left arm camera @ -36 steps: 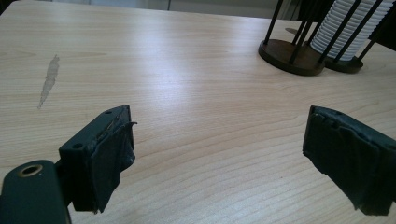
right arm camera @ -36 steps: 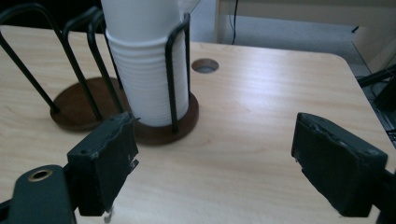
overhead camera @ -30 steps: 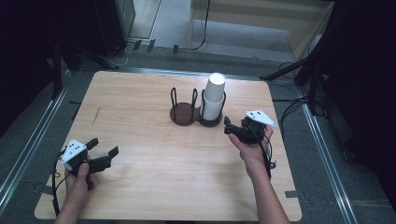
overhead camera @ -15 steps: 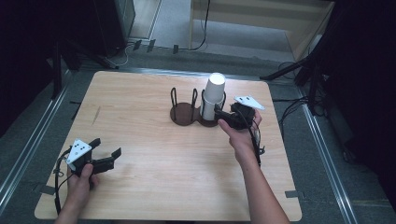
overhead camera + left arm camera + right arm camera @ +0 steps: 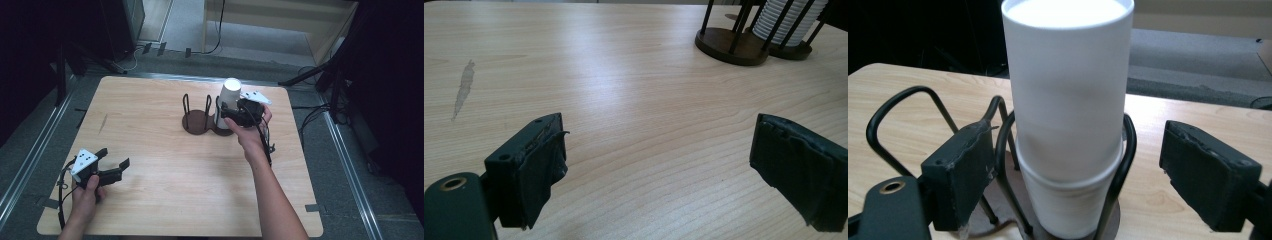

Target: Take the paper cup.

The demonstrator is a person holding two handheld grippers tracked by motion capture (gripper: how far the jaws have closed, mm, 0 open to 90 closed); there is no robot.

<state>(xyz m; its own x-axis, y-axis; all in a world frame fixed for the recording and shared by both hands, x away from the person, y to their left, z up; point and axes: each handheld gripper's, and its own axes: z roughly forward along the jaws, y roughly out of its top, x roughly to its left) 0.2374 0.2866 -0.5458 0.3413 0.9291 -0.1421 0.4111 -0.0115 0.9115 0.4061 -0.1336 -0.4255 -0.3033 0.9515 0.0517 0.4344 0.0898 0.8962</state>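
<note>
Right gripper view: smooth white cylindrical cups (image 5: 1068,100), black wire holder (image 5: 1008,145).

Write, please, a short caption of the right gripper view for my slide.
Open right gripper faces a stack of white cups standing in a dark wire holder.

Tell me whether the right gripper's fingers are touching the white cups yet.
Apart. In the right gripper view, the right gripper straddles the stack of white cups, and wood and wire rack show in gaps between each pad and the cups.
</note>
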